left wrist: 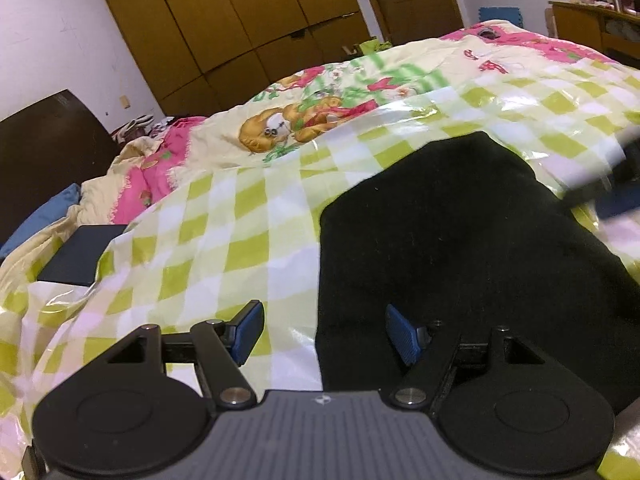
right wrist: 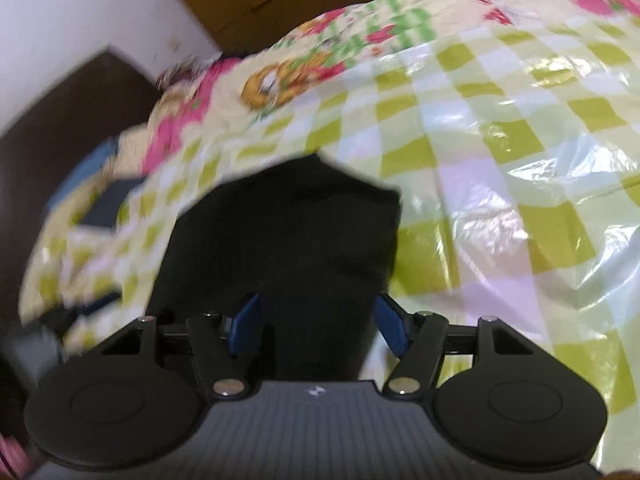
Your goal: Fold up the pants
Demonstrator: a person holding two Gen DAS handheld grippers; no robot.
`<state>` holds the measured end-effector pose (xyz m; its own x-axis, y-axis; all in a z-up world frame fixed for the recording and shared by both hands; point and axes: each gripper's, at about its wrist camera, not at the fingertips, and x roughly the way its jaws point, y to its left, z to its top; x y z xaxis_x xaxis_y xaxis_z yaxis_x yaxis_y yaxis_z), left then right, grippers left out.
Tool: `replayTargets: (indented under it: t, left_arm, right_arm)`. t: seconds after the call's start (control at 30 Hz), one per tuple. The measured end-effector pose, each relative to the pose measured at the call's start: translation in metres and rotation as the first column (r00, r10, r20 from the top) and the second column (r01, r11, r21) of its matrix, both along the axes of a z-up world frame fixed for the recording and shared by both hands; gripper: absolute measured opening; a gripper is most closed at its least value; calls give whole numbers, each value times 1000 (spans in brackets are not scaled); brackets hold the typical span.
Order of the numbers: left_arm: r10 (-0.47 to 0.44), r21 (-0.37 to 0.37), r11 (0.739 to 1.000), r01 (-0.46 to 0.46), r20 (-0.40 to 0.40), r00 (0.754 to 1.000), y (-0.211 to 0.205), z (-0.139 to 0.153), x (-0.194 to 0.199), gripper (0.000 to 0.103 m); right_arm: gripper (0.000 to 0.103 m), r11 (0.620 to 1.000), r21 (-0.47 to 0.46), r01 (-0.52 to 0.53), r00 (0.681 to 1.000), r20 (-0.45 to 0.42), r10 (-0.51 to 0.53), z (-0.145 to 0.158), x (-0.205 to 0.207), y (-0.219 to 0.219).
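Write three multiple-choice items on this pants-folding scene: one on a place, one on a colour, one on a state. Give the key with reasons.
1. Where do the pants lie?
A. on the checked plastic sheet
B. on the floor
C. in the wardrobe

2. What colour are the pants?
A. pink
B. black
C. blue

3. How stand the jaws of the left gripper and right gripper?
A. both shut
B. only the left open
C. both open

Key: 1 A, the green-and-white checks show around the cloth on the sides in view; 2 B, the cloth is dark in both views; 3 C, a wide gap parts the blue pads on each gripper, gripping nothing.
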<state>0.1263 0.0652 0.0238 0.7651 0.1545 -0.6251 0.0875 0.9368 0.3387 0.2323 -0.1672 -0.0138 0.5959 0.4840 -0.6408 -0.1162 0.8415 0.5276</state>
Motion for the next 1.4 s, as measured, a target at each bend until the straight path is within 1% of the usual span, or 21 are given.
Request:
replayTargets:
  t: [0.13,0.3,0.33,0.4,0.47,0.5,0.57,0.63,0.7,0.73,0.83,0.87,0.93,1.03,1.07,1.13,1.17,1.2,1.23,1.33,1.4]
  left_arm:
    - [-6,-6,1000,6,-10,1000,5,-13,2,82]
    - [-25,-53,998,24,-12,1000,20,-17,6,92]
    - [-30,-63,998,29,-17,999,22,-18,6,92]
    - [-48,-65,997,47,-24,999,26,-20,7,92]
    - [-89,-30,996,89,-6,996,22,-24,4,92]
    - [-111,-4,994,111,4,994,17,-27,2,92]
    - [-132,27,991,132,3,991,9,-29,2,92]
    - [-135,45,990,135,-4,991,6,-27,4,92]
    - [-105,7,994,106,-19,994,11,-15,6,92]
    - [-96,-12,995,96,-20,995,13,-7,6,91]
    - [-95,6,995,95,42,995,11,20,5,91]
    - [-104,-1,995,104,64,993,8,30,6,91]
    - [-129,-55,989,135,100,987,-3,50,15,91]
    - [-197,-149,966,212,106,975,-33,61,40,91]
    - [-223,-163,958,236,90,971,-47,58,50,91]
    - [-272,-198,941,274,35,962,-75,42,76,91]
    - [-285,-198,940,279,-5,958,-88,29,90,89]
    - [-294,-186,941,281,-45,955,-99,14,103,88]
    - [-278,-135,954,267,-72,958,-108,-1,116,78]
    - [-161,-15,987,160,-81,984,-110,-41,147,78]
    - [-115,-110,989,103,-107,988,-94,-54,159,80]
  right_arm:
    - [67,998,67,6,997,-83,-1,-17,41,-5]
    - [66,987,163,18,985,-173,10,-49,82,4]
    - [63,983,183,33,985,-170,-2,-51,85,3]
    - [34,973,226,39,989,-150,-5,-47,90,-1]
    - [27,961,275,16,990,-140,23,-42,100,-4]
    - [25,968,251,3,991,-128,30,-42,108,0]
    - [25,986,166,12,984,-178,18,-54,125,13]
    - [28,990,138,3,985,-173,21,-53,125,17]
    - [39,988,151,-18,991,-130,38,-37,111,9]
    - [40,988,153,-25,993,-112,43,-29,101,3]
    - [44,981,183,-59,995,-72,73,-9,55,-23]
    - [50,974,214,-74,993,-73,91,-6,38,-30]
    - [55,960,253,-118,986,-86,143,-6,14,-34]
    - [61,960,208,-185,974,-93,208,-18,-5,-25]
    - [61,963,186,-196,971,-101,217,-24,-7,-21]
    - [55,957,217,-191,966,-135,223,-39,-9,-17]
    - [40,952,242,-189,964,-140,227,-43,-8,-16]
    - [38,952,240,-189,964,-138,226,-44,-8,-14]
    - [35,952,233,-199,964,-127,233,-42,-9,-13]
    - [25,950,177,-259,954,-108,280,-41,-16,-4]
    - [23,947,126,-295,944,-117,309,-49,-26,7]
